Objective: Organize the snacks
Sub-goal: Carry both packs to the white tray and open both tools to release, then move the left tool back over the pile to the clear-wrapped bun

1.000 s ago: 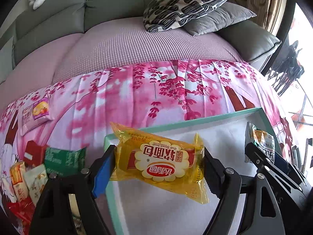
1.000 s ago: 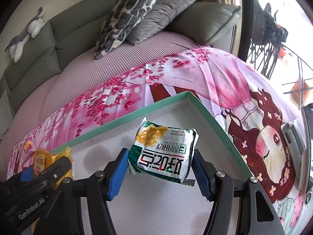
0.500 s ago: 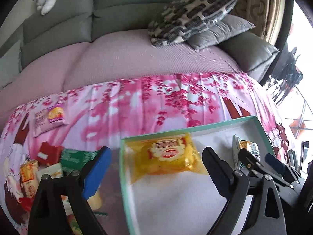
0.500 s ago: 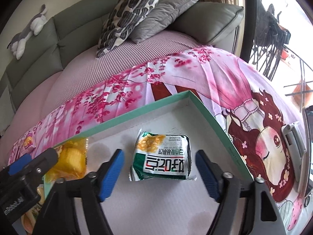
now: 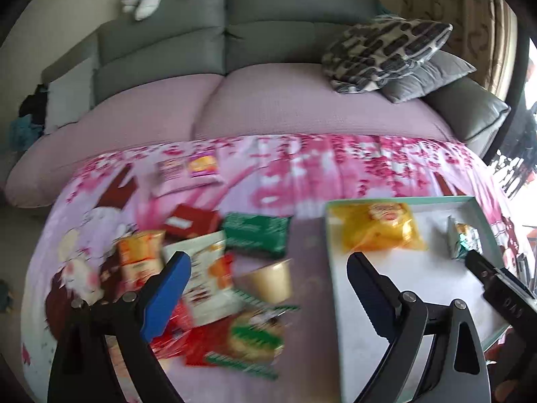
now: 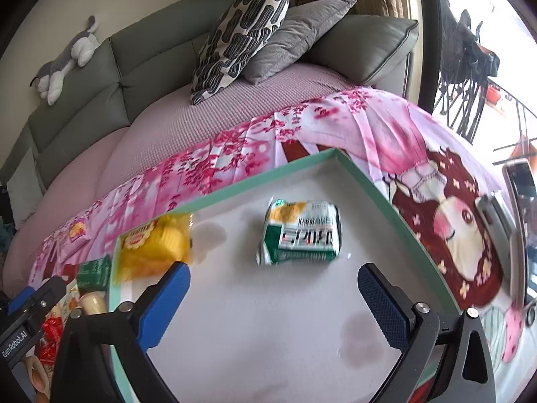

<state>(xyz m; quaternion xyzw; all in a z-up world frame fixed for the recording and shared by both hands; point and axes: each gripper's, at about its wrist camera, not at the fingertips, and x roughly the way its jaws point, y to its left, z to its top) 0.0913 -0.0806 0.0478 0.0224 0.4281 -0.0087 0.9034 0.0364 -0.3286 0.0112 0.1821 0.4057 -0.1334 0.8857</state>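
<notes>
A yellow snack packet (image 5: 377, 226) lies in the far left corner of a white tray with a teal rim (image 5: 399, 198); it also shows in the right wrist view (image 6: 157, 248). A green and white packet (image 6: 302, 233) lies in the tray's middle right, seen edge-on in the left wrist view (image 5: 465, 240). My left gripper (image 5: 268, 288) is open and empty, above the cloth between the tray and a heap of loose snacks (image 5: 208, 268). My right gripper (image 6: 273, 299) is open and empty over the tray (image 6: 369, 188), pulled back from the green packet.
The heap holds a green packet (image 5: 256, 233), a red box (image 5: 189, 223), a beige cup (image 5: 270, 280) and several pouches. A pink packet (image 5: 189, 169) lies farther back on the pink floral cloth (image 5: 302, 164). Sofa cushions (image 6: 248, 30) are behind. A phone (image 6: 520, 181) is at right.
Both grippers opened and let go of their packets into the tray, then drew back. The left gripper has swung left toward the snack heap.
</notes>
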